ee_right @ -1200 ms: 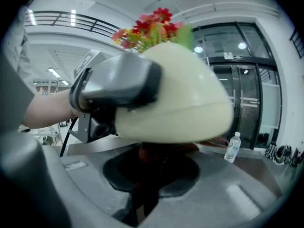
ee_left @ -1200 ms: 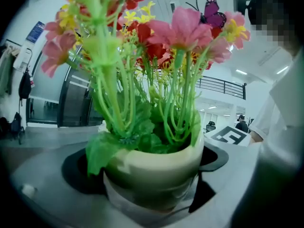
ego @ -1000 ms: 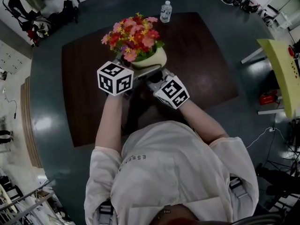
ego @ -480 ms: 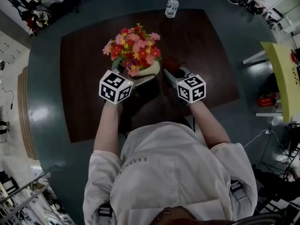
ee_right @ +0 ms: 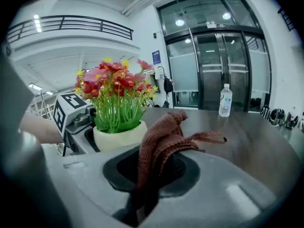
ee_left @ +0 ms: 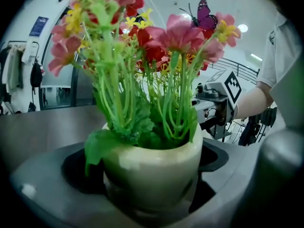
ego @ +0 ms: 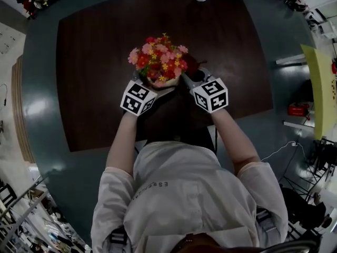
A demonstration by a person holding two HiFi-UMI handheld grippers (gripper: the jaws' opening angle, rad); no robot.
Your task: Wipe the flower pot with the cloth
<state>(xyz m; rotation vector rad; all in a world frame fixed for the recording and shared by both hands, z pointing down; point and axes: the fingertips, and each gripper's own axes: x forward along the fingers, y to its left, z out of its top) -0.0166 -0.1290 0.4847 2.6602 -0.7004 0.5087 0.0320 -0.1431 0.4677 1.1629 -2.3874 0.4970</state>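
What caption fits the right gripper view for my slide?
Right gripper clamps a reddish-brown knitted cloth beside the cream flower pot held by the left gripper.

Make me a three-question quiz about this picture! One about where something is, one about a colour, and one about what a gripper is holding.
1. Where is the water bottle?
A) inside the pot
B) at the far side of the table
C) in a gripper

2. What colour is the cloth?
A) reddish-brown
B) blue
C) white

3. What do the left gripper's jaws hold?
A) nothing
B) the bottle
C) the flower pot

Answers:
1 B: it stands alone on the table, beyond the flowers.
2 A: the right gripper view shows it that colour.
3 C: the pot sits gripped between its jaws.
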